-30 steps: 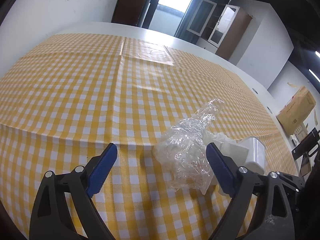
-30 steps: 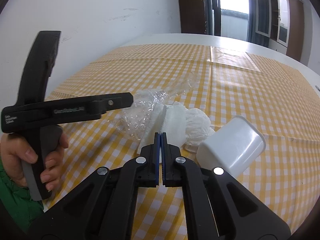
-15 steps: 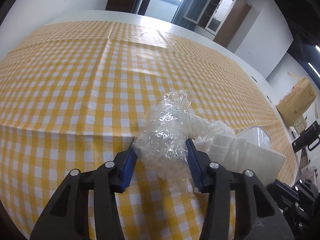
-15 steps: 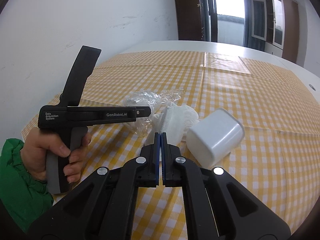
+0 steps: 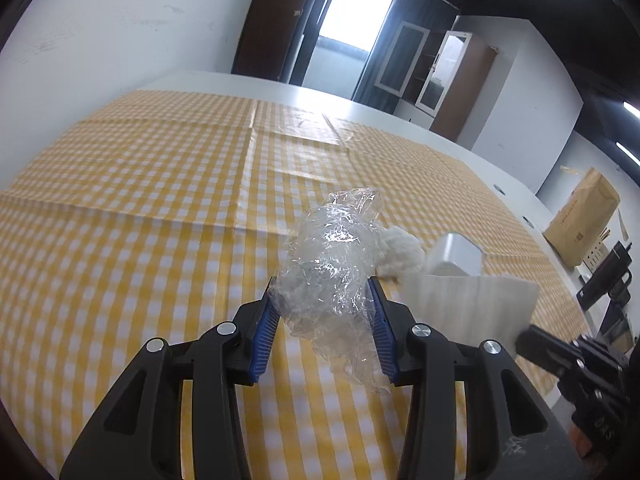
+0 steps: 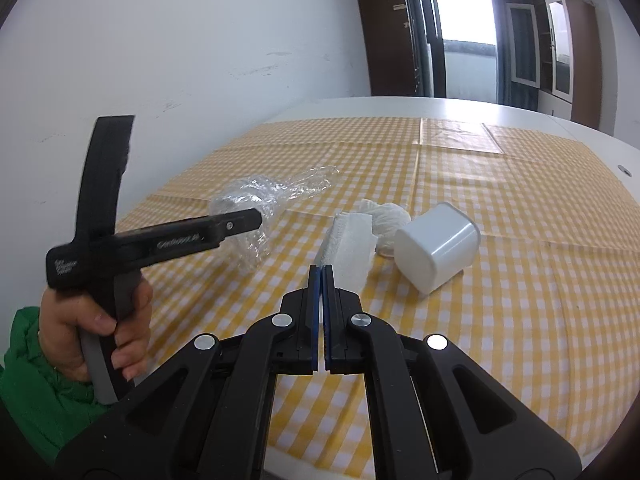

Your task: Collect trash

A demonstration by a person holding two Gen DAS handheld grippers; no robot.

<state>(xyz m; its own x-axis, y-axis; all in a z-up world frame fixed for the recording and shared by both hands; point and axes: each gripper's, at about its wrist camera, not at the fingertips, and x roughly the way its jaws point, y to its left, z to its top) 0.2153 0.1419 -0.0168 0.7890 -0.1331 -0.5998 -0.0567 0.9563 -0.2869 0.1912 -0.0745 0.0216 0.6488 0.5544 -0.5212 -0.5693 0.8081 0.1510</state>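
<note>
My left gripper (image 5: 325, 312) pinches the crumpled plastic wrap (image 5: 334, 264) left of the white container (image 6: 437, 251), lifting it off the surface; my right gripper (image 6: 321, 276) clamps a white foam sheet (image 6: 347, 246).

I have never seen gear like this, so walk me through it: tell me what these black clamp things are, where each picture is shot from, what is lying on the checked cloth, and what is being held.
There is no robot here. A person holds a hand-operated two-finger gripper in each hand, and each one carries a wide-angle camera looking out along its fingers.

One picture is from the left gripper. Its blue-padded fingers are closed on a crumpled clear plastic wrapper, which looks lifted off the cloth.

The other is from the right gripper, shut on a white folded napkin. This view also shows the person's left hand gripping the other tool's handle.

On the yellow checked tablecloth lie a crumpled white tissue and a white plastic container tipped on its side.
</note>
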